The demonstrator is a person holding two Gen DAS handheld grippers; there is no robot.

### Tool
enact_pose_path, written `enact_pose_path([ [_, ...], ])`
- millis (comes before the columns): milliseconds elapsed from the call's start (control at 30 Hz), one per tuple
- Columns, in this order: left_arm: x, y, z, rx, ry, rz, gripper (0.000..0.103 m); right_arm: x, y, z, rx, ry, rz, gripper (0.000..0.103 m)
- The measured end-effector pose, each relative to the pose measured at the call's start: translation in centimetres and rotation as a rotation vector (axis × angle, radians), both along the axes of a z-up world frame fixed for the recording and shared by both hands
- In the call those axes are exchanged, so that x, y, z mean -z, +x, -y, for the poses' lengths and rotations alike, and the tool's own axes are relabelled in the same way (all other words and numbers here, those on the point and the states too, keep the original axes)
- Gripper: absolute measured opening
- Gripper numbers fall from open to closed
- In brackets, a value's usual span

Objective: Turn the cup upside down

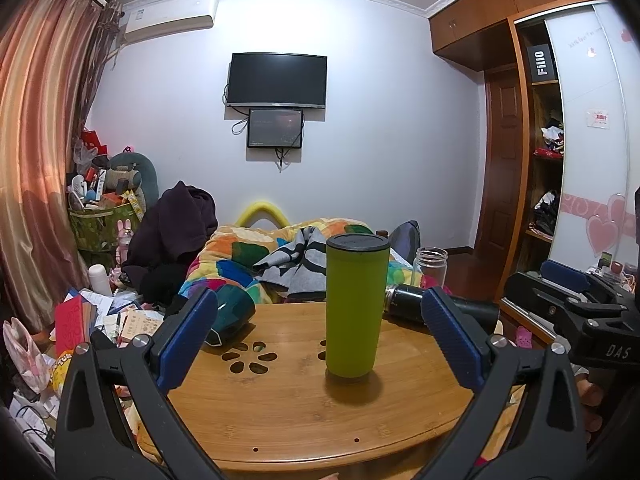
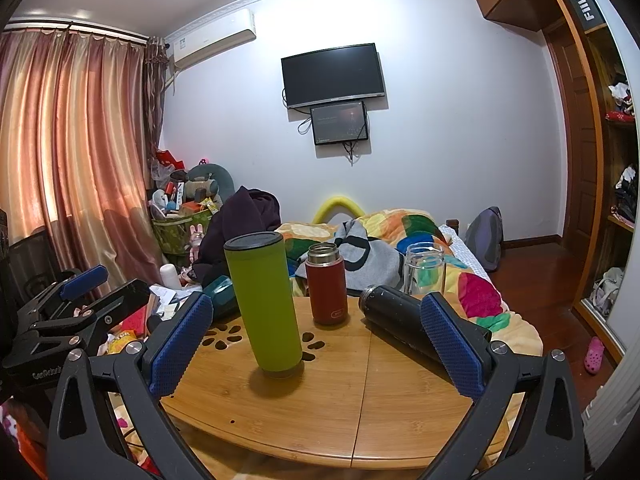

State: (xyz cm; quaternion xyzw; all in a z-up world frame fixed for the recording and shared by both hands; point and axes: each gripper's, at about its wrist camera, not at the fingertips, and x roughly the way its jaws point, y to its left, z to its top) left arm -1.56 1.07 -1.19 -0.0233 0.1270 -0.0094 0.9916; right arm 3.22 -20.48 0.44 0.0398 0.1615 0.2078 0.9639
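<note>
A tall green cup (image 1: 353, 307) with a dark flat end on top stands upright on the round wooden table (image 1: 304, 408). It also shows in the right wrist view (image 2: 264, 304). My left gripper (image 1: 320, 340) is open and empty, its blue pads apart, with the cup a little beyond them and right of centre. My right gripper (image 2: 316, 344) is open and empty, with the cup just beyond its left pad. The right gripper shows at the right edge of the left wrist view (image 1: 576, 292), and the left gripper at the left edge of the right wrist view (image 2: 80, 300).
A red flask (image 2: 326, 284) stands behind the green cup. A black flask (image 2: 400, 320) lies on its side on the right. A clear glass jar (image 2: 425, 268) stands at the table's far right. A dark teal object (image 1: 232, 314) sits far left. A bed lies beyond.
</note>
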Motion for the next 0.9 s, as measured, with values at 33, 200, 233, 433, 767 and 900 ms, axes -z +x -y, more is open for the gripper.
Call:
enact_pose_path([
  [33,-0.05,0.05,-0.09,-0.001,-0.003,-0.001,0.103,-0.02,0.1,0.04,-0.001,0.0,0.0,0.103],
  [200,-0.17,0.14,-0.37,-0.003,-0.008,-0.005,0.103,-0.01,0.09,0.03,0.0,0.0,0.0,0.103],
  [233,-0.17,0.08,-0.35,-0.002,-0.008,-0.003,0.103,-0.01,0.1,0.04,0.0,0.0,0.0,0.103],
  [433,-0.07,0.13,-0.32,-0.004,-0.007,0.003,0.103,-0.04,0.08,0.01,-0.002,0.0,0.0,0.103],
  [767,-0.02,-0.05,0.19,0.02,0.007,-0.003,0.103,-0.05,0.05,-0.02,-0.002,0.0,0.0,0.103],
  [900,0.03,-0.07,0.52,0.027,0.014,-0.004,0.103,-0.01,0.07,0.0,-0.002,0.0,-0.002,0.103],
])
